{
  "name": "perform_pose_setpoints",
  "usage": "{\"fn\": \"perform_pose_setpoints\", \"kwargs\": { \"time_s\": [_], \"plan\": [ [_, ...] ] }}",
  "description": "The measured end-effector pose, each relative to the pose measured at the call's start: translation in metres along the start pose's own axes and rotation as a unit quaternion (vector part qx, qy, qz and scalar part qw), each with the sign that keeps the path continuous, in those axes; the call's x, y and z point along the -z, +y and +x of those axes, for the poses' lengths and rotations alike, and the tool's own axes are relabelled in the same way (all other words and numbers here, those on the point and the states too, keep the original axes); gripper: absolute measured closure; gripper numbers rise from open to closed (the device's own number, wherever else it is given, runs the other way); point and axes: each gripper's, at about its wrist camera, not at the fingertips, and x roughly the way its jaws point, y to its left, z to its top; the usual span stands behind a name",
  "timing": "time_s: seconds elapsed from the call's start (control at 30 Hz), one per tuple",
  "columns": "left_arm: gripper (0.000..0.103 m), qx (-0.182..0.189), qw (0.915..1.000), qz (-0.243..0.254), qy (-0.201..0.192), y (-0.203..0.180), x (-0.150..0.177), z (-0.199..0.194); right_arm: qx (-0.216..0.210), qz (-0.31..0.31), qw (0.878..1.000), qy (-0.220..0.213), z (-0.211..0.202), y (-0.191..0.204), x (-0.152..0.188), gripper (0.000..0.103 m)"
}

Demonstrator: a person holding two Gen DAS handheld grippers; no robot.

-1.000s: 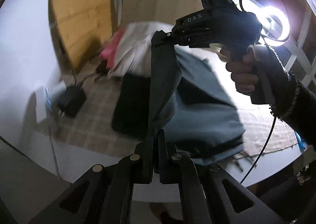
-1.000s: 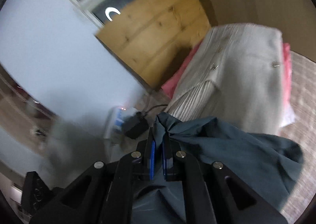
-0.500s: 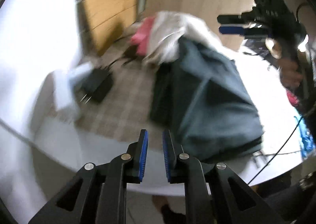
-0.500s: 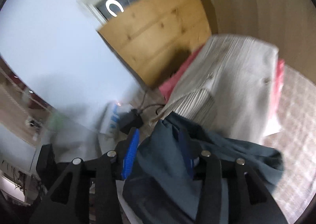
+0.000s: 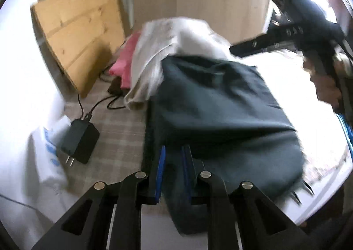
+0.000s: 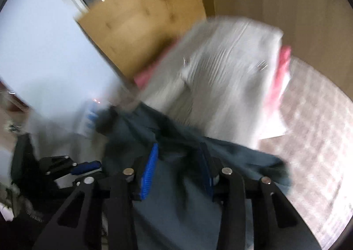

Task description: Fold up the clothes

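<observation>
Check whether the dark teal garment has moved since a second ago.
Yes. The dark teal garment hung from both grippers above the checked tablecloth; now it lies folded on it, against the white folded pile.

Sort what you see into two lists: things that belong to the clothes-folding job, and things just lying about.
Job: dark teal garment; white ribbed garment; pink garment.

Lying about: black power adapter and its cable; wooden board; white bag with blue print.

Grippers: 2, left gripper [image 5: 173, 168], right gripper [image 6: 177, 167]
Garments: 3, dark [image 5: 220, 104], white [image 5: 176, 36], pink [image 5: 125, 60]
Chargers: 1 [image 5: 79, 140]
Wooden boards: 1 [image 5: 81, 31]
</observation>
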Motion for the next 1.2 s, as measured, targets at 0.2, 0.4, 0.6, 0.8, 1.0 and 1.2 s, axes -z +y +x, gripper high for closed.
{"fn": "perform_pose_setpoints", "kwargs": {
  "time_s": [0.2,0.4,0.6,0.8,1.0,1.2],
  "plan": [
    [0.073,0.079,0.9968,-0.002,0.011,-0.103,0.033,-0.029,0.051,-0.064,0.995,0.049,-0.044,-0.045,0.056,0.059],
    [0.073,0.067,0.9956,-0.044,0.048,-0.174,0.045,0.01,0.006,0.003,0.996,0.088,-0.032,-0.116,0.083,0.059],
    [0.072,0.017,0.9916,-0.103,0.076,-0.184,0.056,0.029,-0.056,0.017,0.995,0.084,-0.019,-0.13,0.084,0.058],
    [0.068,-0.02,0.9865,-0.139,0.084,-0.171,0.064,0.025,-0.049,-0.024,0.995,0.085,0.001,-0.116,0.074,0.056],
    [0.065,-0.026,0.9863,-0.139,0.085,-0.17,0.055,0.031,-0.039,-0.053,0.993,0.101,0.022,-0.104,0.066,0.056],
    [0.065,-0.025,0.9881,-0.14,0.06,-0.165,0.049,0.023,-0.042,-0.051,0.992,0.104,0.025,-0.105,0.067,0.056]
  ]
}}
